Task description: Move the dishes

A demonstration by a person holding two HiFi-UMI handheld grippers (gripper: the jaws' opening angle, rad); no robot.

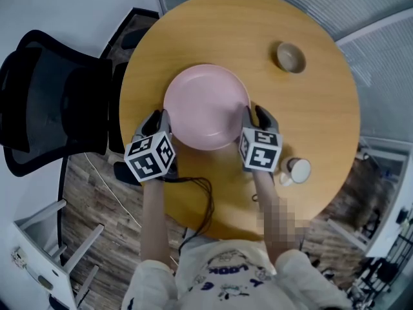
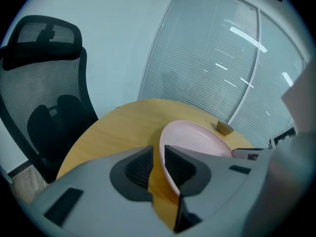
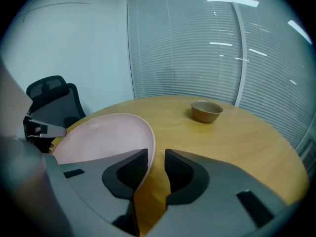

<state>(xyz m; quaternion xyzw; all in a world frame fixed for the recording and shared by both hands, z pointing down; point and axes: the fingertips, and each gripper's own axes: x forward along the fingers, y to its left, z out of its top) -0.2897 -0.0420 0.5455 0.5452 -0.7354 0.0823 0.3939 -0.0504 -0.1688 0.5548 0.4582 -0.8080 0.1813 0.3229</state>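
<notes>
Sitting mid-table on the round wooden table (image 1: 226, 31), the pink plate (image 1: 206, 105) has the left gripper (image 1: 158, 118) at its 8 o'clock edge and the right gripper (image 1: 256, 113) at 4 o'clock. Each pair of jaws stands narrowly apart astride the rim, which touches only one jaw and is not pinched. A brown bowl (image 1: 290, 57) lies toward 1 o'clock.

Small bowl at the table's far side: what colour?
The small bowl is brown; the right gripper view shows it best.
</notes>
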